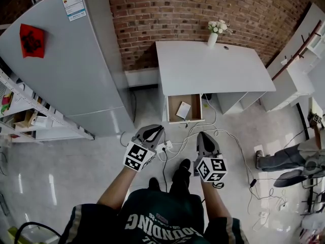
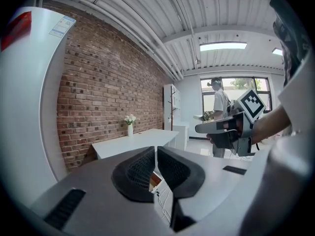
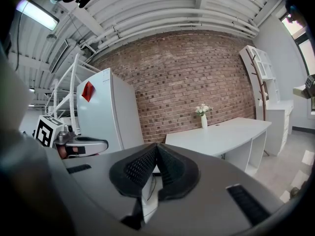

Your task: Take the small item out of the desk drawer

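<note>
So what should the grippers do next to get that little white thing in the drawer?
Probably step closer and reach the right gripper toward the open drawer, opening its jaws on the way. The small white item lies inside, and the shut gripper is well short of the desk.

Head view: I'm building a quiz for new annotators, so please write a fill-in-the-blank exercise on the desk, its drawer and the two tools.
1. The drawer of the desk stands ____.
2. The small white item lies ____ the drawer.
3. The vase of white flowers stands on the desk, near the ____ wall.
4. The left tool and the right tool both hold nothing, their jaws ____.

Missing words: open; inside; brick; shut.
</note>
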### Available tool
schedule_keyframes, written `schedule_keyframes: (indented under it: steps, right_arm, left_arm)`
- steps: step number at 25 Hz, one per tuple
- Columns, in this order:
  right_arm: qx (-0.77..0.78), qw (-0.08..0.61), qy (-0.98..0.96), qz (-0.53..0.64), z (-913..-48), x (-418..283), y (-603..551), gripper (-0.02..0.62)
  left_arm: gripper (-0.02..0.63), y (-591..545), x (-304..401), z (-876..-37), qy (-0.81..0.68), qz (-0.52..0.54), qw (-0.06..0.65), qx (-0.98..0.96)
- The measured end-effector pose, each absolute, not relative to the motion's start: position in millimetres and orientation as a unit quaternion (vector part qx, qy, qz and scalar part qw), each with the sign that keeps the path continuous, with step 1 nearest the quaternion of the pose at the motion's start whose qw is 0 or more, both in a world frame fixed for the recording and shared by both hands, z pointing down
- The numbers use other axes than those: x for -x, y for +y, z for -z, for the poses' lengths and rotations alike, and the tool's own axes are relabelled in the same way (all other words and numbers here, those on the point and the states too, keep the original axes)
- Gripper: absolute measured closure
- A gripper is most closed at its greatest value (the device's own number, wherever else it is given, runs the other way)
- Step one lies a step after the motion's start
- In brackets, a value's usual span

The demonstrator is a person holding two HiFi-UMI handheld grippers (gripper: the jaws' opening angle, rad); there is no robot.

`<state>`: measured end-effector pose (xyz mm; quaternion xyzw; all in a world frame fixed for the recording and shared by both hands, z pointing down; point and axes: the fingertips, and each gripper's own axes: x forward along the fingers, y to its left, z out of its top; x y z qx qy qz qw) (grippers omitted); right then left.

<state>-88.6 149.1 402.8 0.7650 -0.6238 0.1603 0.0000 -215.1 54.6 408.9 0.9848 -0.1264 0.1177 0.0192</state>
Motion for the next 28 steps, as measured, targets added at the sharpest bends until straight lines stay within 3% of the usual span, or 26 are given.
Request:
schedule_keyframes:
  steps: [28]
  right_arm:
    - [-0.728,0.023,-0.656,-0.2,-437,-73,60,0.571]
  left_arm:
    - [0.58,-18,62,-451,-0.166,-0.165,0.06,-0.97]
